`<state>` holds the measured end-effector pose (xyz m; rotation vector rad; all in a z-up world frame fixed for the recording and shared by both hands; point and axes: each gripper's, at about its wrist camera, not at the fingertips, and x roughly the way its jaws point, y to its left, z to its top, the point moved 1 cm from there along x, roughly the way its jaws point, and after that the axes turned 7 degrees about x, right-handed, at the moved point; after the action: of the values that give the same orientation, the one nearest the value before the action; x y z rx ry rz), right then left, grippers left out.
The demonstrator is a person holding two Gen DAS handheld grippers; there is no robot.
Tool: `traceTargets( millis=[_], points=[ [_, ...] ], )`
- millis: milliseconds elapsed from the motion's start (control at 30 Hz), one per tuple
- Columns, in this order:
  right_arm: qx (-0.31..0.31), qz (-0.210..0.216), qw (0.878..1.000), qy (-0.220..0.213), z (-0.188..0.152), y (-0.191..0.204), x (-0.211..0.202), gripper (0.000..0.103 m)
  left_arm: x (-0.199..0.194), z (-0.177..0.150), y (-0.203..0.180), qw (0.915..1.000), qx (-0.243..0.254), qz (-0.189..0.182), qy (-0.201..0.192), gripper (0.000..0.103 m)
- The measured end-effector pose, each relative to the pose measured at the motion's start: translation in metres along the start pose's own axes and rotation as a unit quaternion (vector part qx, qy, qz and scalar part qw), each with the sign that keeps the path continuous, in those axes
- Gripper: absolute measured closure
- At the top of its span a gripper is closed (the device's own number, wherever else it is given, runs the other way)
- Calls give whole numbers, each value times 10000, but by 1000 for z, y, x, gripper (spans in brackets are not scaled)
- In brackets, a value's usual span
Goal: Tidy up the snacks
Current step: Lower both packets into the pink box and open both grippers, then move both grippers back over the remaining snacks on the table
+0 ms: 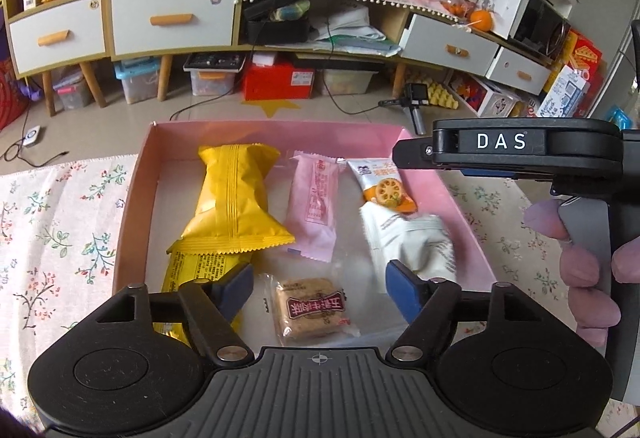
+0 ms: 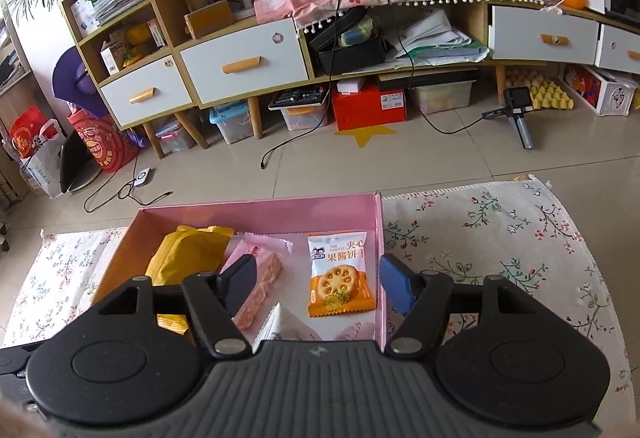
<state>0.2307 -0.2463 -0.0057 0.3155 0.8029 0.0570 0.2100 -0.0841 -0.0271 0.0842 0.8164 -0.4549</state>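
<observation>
The left gripper (image 1: pixel 320 288) points down and forward. Its two blue pads (image 1: pixel 402 290) stand wide apart, and nothing is squeezed between them. The right gripper (image 2: pixel 318 284) also points down and forward, with its pads (image 2: pixel 396 284) far apart and gripping nothing. In the left wrist view, a hand (image 1: pixel 580 278) in a purple glove wraps around the right gripper's black handle.

Between the left gripper's (image 1: pixel 320 288) blue pads lies a brown biscuit (image 1: pixel 310 308) in clear wrap with a dark red label; ahead of them, in a pink box (image 1: pixel 276 130), a yellow packet (image 1: pixel 234 194), a pale pink one (image 1: pixel 314 206), an orange-and-white one (image 1: pixel 384 186), on white cloth (image 1: pixel 52 238) with a floral print
</observation>
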Motion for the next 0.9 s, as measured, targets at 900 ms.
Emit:
traceTargets(
  millis=[900],
  points=[
    [-97,-56,9999,93,-63,6,-85,0,-106,-77,-9,9989,-23,438,-161,2]
  ],
)
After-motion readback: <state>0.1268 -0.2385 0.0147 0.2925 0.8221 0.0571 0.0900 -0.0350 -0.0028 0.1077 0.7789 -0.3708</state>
